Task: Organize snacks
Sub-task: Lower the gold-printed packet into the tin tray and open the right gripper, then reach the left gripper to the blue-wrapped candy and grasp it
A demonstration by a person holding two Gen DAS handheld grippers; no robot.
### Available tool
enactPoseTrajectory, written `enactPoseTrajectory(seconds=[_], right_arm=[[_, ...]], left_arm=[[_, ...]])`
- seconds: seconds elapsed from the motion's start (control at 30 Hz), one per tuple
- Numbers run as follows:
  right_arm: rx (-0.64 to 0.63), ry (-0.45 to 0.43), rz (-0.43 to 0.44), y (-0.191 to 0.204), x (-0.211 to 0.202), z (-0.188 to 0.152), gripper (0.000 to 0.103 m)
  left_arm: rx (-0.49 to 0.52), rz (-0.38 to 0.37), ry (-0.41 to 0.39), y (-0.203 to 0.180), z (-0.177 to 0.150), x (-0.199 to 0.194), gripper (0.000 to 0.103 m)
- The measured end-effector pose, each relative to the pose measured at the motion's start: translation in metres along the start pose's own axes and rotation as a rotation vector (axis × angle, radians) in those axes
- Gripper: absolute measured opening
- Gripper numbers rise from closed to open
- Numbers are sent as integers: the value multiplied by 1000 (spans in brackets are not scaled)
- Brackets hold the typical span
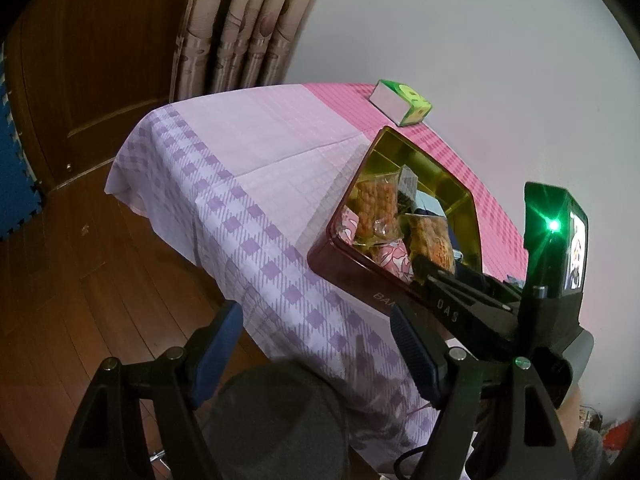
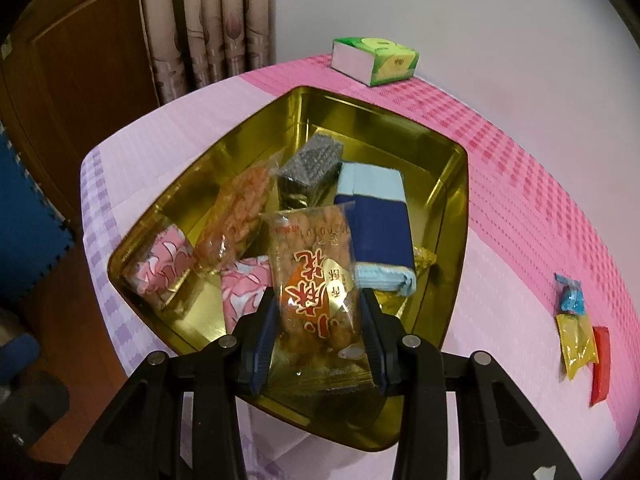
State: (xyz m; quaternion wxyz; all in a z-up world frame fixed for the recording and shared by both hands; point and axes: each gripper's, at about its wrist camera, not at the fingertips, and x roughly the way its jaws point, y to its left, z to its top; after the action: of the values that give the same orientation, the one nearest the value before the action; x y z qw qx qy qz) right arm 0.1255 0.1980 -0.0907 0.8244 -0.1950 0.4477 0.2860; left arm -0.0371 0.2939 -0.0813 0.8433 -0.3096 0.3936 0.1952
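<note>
The right gripper (image 2: 318, 330) is clamping a clear snack packet (image 2: 316, 280) over the gold tin (image 2: 456, 216). Other wrapped snacks (image 2: 236, 208) are lying inside the tin.

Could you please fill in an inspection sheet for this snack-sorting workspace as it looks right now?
Surface: table under a pink and purple checked tablecloth.
Job's things: open gold tin holds several wrapped snacks, among them a blue packet and pink-patterned packets; three small wrapped sweets lie on the cloth outside the tin.
Clutter: green tissue box at the far edge.
Grippers: right gripper shut on a clear fried-snack packet above the tin; left gripper open, nothing between its fingers.
Cables: a dark cable below the left gripper.
Surroundings: curtain, wooden door, wood floor, blue foam mat.
</note>
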Motion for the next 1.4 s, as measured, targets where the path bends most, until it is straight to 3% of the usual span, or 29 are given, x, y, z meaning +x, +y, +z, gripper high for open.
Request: enactPoseTrajectory(seconds=[0.07, 0.17, 0.23, 0.43, 0.53, 0.63, 0.7, 0.83, 0.93, 1.03, 1.2, 1.4], right_arm=[[17, 10, 3, -4, 2, -3, 38], [98, 23, 79, -17, 1, -6, 42], [146, -33, 130, -27, -15, -10, 47], [262, -196, 157, -79, -83, -49, 72], [337, -209, 107, -122, -105, -95, 74], [411, -186, 6, -166, -118, -154, 75], [494, -164, -59, -194, -126, -204, 75], [654, -127, -145, -231, -140, -291, 75], [723, -101, -170, -252, -142, -329, 75], [797, -142, -143, -274, -151, -333, 75], [747, -243, -151, -278, -173, -319, 80], [752, -301, -106, -280, -189, -313, 81]], left_arm=[[0, -1, -1, 0, 0, 0, 78], [5, 1, -2, 0, 1, 0, 78], [7, 2, -9, 0, 1, -1, 78], [32, 10, -21, -5, 0, -1, 78], [74, 6, -33, -14, -3, -2, 78], [156, -60, -23, -36, -12, -1, 78], [252, -97, -29, -57, -24, 0, 78], [543, -158, -31, -116, -58, 4, 78], [658, -205, -40, -160, -79, 10, 78], [713, -253, -37, -208, -87, 23, 78], [787, -293, -78, -284, -79, 59, 78], [695, -233, -16, -334, -44, 124, 78]])
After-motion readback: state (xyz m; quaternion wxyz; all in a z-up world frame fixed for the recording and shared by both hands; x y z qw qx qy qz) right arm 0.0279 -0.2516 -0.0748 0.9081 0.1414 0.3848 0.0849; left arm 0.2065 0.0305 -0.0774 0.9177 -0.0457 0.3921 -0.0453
